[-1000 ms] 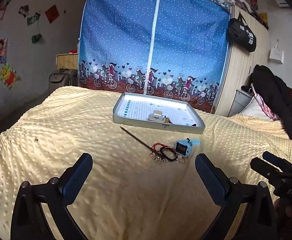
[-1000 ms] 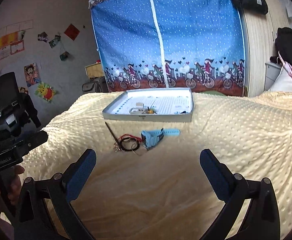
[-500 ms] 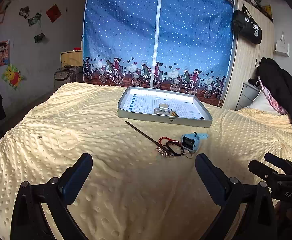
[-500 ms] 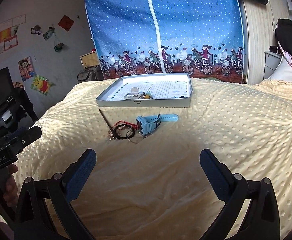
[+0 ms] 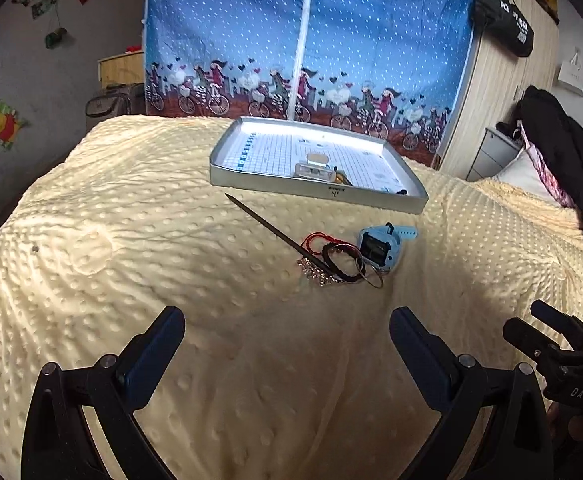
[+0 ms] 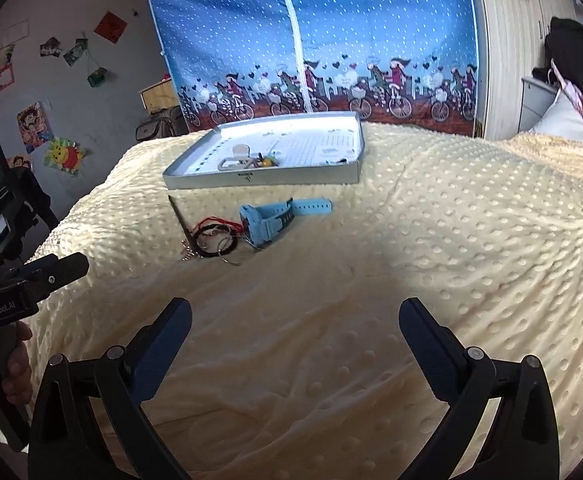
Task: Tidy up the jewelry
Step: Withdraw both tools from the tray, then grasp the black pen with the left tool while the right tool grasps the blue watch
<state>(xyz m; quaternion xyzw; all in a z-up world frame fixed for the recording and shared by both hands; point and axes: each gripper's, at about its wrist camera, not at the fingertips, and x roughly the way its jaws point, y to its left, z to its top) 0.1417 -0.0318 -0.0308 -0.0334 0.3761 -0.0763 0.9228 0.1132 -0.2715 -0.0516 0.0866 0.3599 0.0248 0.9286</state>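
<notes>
Both tools hang over the bed (image 5: 91, 240) with nothing between their fingers: the left hand-held gripper (image 5: 287, 344) has its jaws spread wide, and the right hand-held gripper (image 6: 295, 332) is spread just as wide. Ahead of both, well short of the metal tray (image 5: 315, 190), lies a small heap of jewelry: a blue watch (image 5: 377, 248) on its side, a dark bracelet (image 5: 341, 262) with a red cord (image 5: 317, 238) looped by it, a thin ring (image 5: 371, 276), what looks like a fine chain (image 5: 317, 276), though it is too small to be sure, and a long dark hairpin (image 5: 271, 230) lying across the pile and pointing away to the left. The tray beyond already holds a few small pieces. The watch is likely the stiffest and heaviest item and should take a pinch across its case or strap; the cord and chain are limp and light, apt to snag and drag their neighbours, so a grip at a free loop suits them; the hairpin is rigid and slim, best taken mid-shaft, pressing slightly into the soft blanket
</notes>
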